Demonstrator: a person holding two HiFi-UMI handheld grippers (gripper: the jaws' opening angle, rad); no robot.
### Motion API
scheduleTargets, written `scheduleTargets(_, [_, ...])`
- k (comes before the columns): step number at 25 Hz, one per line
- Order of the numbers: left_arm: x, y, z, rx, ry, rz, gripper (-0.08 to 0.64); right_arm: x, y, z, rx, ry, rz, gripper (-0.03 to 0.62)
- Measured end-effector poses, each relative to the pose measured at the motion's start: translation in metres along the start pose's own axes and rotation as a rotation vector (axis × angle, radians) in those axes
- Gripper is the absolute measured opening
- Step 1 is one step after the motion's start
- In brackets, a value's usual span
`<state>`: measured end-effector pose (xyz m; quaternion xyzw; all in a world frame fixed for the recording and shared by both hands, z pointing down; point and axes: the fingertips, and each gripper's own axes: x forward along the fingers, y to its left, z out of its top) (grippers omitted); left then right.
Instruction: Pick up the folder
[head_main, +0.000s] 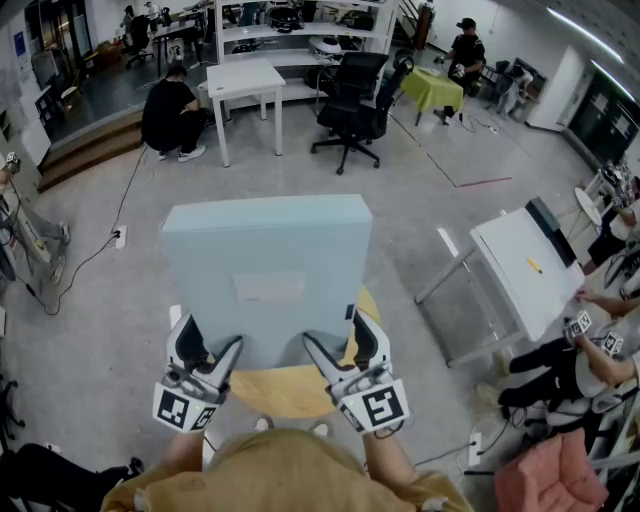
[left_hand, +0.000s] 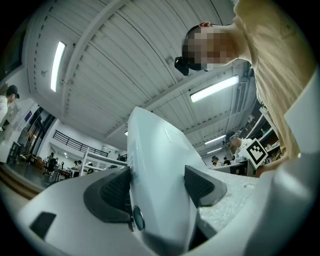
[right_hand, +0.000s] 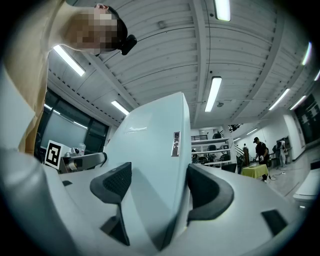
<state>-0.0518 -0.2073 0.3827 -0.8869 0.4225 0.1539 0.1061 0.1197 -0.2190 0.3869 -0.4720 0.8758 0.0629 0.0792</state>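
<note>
The folder (head_main: 265, 270) is a pale blue box-type file. It is held off the round wooden tabletop (head_main: 290, 392), which shows below and behind its near edge in the head view. The broad face of the folder is turned toward the camera and carries a blank rectangular label (head_main: 268, 287) near its middle.

Left gripper (head_main: 208, 348): the jaws are closed on the near left corner of the folder. In the left gripper view, the folder (left_hand: 160, 170) fills the gap between the two dark ribbed pads (left_hand: 116, 192), and both pads press against its faces. A round metal eyelet (left_hand: 136, 219) sits on the folder edge just below the left-hand pad.

Right gripper (head_main: 343, 345): the jaws are closed on the near right corner of the folder. In the right gripper view, the folder (right_hand: 155, 150) stands between the pads (right_hand: 114, 184), and each pad is in contact with one face. A narrow metal label holder (right_hand: 176, 144) is fixed to the spine above the jaws.

Both grippers hold the same near edge, one beside the other and well apart.

Surroundings: grey floor, a black office chair (head_main: 350, 100) and a white table (head_main: 245, 80) beyond the folder, and a tilted white desk (head_main: 525, 265) to the right.
</note>
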Motion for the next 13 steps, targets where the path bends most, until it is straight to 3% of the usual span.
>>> scheduleTargets(13, [0.0026, 0.0006, -0.0059, -0.002, -0.004, 0.004, 0.328, 0.0012, -0.0038, -0.0045, -0.011, 0.005, 0.0, 0.33])
